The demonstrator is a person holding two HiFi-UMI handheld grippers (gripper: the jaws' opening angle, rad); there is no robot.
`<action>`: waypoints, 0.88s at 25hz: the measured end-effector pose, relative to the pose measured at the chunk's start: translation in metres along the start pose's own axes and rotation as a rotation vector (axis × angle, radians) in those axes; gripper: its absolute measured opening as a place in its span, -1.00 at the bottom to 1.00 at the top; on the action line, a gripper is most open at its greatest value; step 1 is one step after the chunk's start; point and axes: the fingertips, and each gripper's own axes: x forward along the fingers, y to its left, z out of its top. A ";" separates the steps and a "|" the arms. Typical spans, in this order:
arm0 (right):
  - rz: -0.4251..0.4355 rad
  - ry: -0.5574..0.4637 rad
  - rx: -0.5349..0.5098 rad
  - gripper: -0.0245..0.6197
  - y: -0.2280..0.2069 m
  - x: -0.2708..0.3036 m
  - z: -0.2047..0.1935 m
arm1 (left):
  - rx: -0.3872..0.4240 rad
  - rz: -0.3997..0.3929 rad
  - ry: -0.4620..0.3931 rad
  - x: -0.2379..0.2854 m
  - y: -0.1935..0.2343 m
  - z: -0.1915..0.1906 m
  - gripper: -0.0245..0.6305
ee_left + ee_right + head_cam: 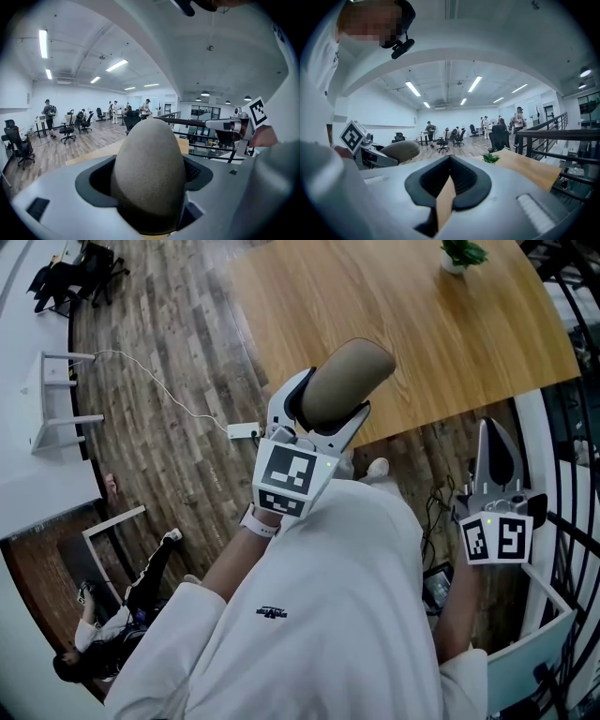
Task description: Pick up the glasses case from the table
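Observation:
The glasses case (349, 381), a tan-grey oval shell, is held up in the air off the wooden table (412, 315). My left gripper (325, 411) is shut on it, one jaw on each side of its lower half. In the left gripper view the glasses case (150, 168) fills the gap between the jaws and hides what lies behind. My right gripper (494, 439) is at the right, away from the table's edge, with its jaws shut to a point on nothing. From the right gripper view the glasses case (399, 151) shows at the left.
A small potted plant (459, 254) stands at the table's far end. A white cable (169, 395) runs over the wooden floor to a socket strip. A white desk (28, 427) is at the left, a black railing (572, 427) at the right. A seated person (112, 615) is at lower left.

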 end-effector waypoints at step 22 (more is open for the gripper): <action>0.114 0.018 0.061 -0.90 0.027 0.005 -0.003 | -0.024 0.024 -0.044 -0.022 0.008 0.011 0.25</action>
